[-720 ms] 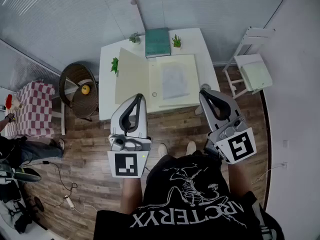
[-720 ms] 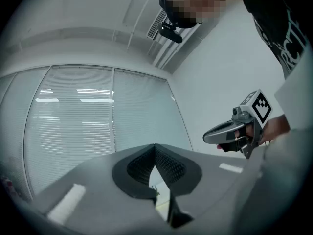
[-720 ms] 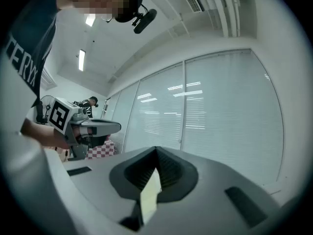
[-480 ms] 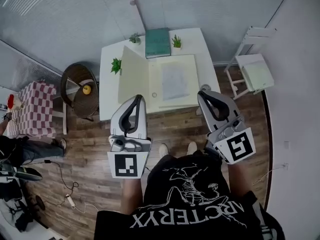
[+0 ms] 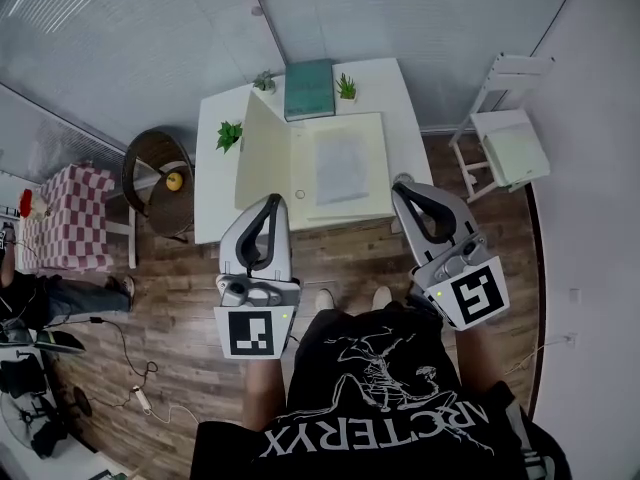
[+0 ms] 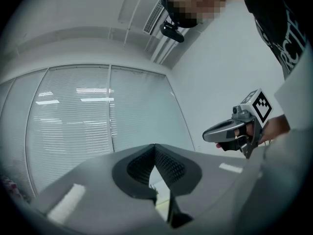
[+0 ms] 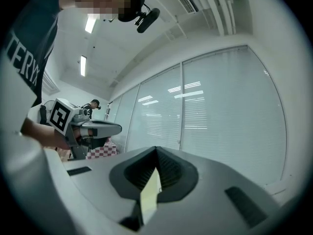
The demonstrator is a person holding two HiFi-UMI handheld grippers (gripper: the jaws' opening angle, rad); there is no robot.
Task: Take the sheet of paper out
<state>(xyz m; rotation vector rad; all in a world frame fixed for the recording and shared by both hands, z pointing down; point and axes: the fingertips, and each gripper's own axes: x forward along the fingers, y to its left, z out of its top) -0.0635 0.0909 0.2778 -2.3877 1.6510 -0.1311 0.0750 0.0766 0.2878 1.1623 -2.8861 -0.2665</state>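
An open cream folder (image 5: pixel 300 158) lies on the white table (image 5: pixel 215 183), its left flap standing up. A pale printed sheet of paper (image 5: pixel 341 165) rests on the folder's right half. My left gripper (image 5: pixel 272 202) is held level in front of the table's near edge, its tips just short of the folder's left corner, jaws shut and empty. My right gripper (image 5: pixel 404 186) hovers at the table's front right corner, jaws shut and empty too. In the left gripper view the jaws (image 6: pixel 155 146) meet; the right gripper view shows the same (image 7: pixel 156 149).
A teal book (image 5: pixel 309 89) and small potted plants (image 5: pixel 346 87) sit at the table's far edge, another plant (image 5: pixel 229 133) on the left. A wicker seat (image 5: pixel 158 176) stands left of the table, a white chair (image 5: pixel 505 138) to the right. Cables (image 5: pixel 120 363) lie on the wood floor.
The table and folder sit slightly higher and further left in the head view. Both grippers stay shut and keep nearly the same place before the table.
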